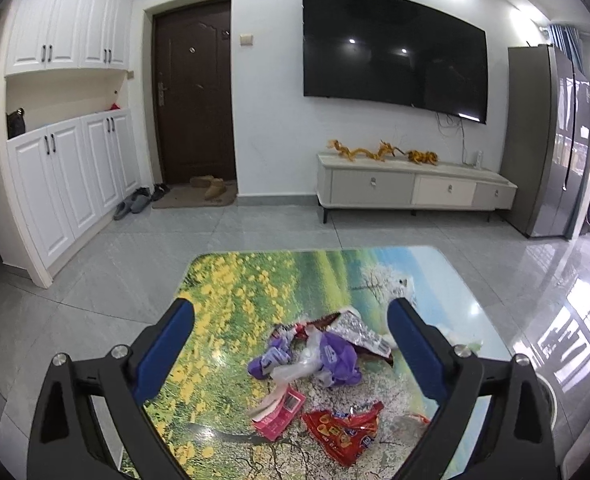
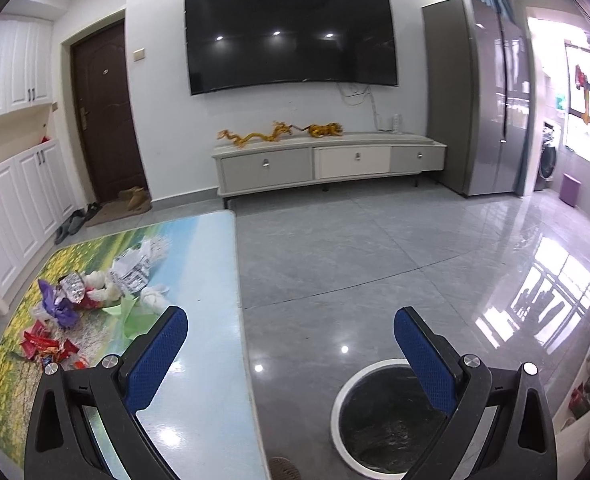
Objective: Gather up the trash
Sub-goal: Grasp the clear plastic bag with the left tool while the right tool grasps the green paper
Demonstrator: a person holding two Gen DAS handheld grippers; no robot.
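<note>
The table (image 1: 223,280), with a printed meadow-and-blossom top, fills the lower centre of the left wrist view and the lower left of the right wrist view. It carries the trash in one loose cluster.

In the lower centre of the left wrist view the cluster counts:
- one silver foil wrapper (image 1: 361,330), crumpled, at the far end;
- one purple wrapper (image 1: 335,360), with a clear plastic film (image 1: 299,368) lying across it;
- one red snack bag (image 1: 343,430), torn open, nearest the camera. Its print is too blurred to read;
- one pink carton (image 1: 281,412), flattened, just left of the red bag. Its label cannot be read.

The right wrist view adds, at centre left, two white crumpled tissues (image 2: 153,298) and one green paper sheet (image 2: 129,312).

One container is present: a round trash bin (image 2: 375,420) with a white rim, standing on the floor (image 2: 375,248) at the lower centre of the right wrist view, just right of the table edge. It holds a dark liner; whether anything lies inside cannot be told.

The left gripper (image 1: 291,320) has its jaws spread wide on either side of the cluster, nothing clamped. The right gripper (image 2: 291,328) also has its jaws spread wide, empty, straddling the table edge and the bin.
</note>
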